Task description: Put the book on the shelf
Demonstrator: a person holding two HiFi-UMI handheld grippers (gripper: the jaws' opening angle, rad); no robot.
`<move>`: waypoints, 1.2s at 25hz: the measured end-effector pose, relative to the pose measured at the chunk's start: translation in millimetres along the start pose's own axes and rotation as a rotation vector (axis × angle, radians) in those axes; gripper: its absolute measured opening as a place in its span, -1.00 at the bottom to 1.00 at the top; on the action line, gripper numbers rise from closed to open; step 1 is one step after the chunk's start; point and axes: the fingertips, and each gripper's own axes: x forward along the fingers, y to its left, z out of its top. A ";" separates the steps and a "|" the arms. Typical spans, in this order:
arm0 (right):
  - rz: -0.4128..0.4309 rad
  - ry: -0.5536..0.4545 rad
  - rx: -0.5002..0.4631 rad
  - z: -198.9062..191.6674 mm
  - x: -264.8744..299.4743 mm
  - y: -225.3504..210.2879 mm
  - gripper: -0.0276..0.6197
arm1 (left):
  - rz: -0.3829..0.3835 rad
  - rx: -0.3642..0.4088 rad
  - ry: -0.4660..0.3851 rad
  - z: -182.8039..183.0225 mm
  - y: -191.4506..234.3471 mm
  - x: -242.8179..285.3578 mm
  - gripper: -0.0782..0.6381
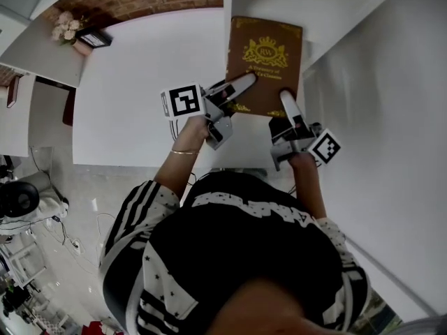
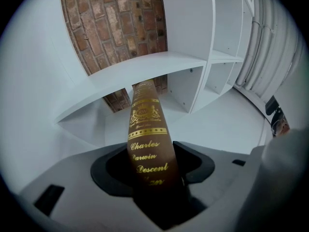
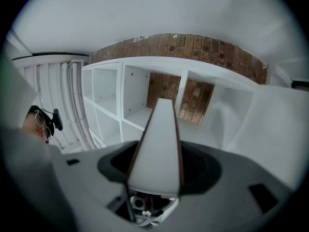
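Book (image 1: 264, 65) held at the shelf's (image 2: 159, 64) front edge, left gripper (image 1: 241, 86) clamped on its spine, right gripper (image 1: 288, 103) on its page edge; judged: hold both grips level, feed the far edge squarely into a compartment.

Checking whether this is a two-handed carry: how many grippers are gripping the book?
2. The left gripper is shut on the book at its spine, near-left corner. The right gripper is shut on its page edge, near-right.
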 end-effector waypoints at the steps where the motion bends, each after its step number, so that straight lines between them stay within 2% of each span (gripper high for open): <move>1: 0.002 0.011 -0.004 -0.1 0.9 0.3 -0.13 | 0.004 -0.004 -0.010 0.5 -0.2 -0.8 -0.01; 6: -0.014 0.071 -0.059 -6.5 -1.4 4.3 -0.09 | -0.005 -0.027 -0.033 1.1 -3.4 -7.4 -0.03; 11: 0.043 0.131 -0.127 -9.3 4.5 9.5 -0.03 | -0.013 -0.055 -0.063 5.9 -3.8 -10.1 -0.04; 15: 0.061 0.129 -0.180 0.2 -16.7 14.0 -0.01 | 0.019 -0.016 -0.066 2.3 -9.6 -3.9 -0.04; 18: 0.075 0.097 -0.274 -2.3 -42.2 24.8 -0.01 | 0.021 -0.011 -0.056 -6.6 -13.1 -9.0 -0.04; 22: 0.130 0.134 -0.387 -14.8 -50.9 40.4 -0.01 | 0.021 -0.026 -0.063 -9.7 -7.5 -13.0 -0.04; 24: 0.109 0.154 -0.424 -15.0 -45.6 38.5 -0.02 | 0.023 -0.025 -0.070 -4.3 -5.9 -11.2 -0.04; 28: 0.021 0.198 -0.620 -13.3 -43.8 31.0 -0.24 | 0.024 -0.023 -0.078 -4.5 -4.9 -7.8 -0.04; 30: 0.005 0.207 -0.676 -13.5 -43.6 30.7 -0.27 | 0.020 -0.035 -0.081 -5.0 -5.2 -7.4 -0.03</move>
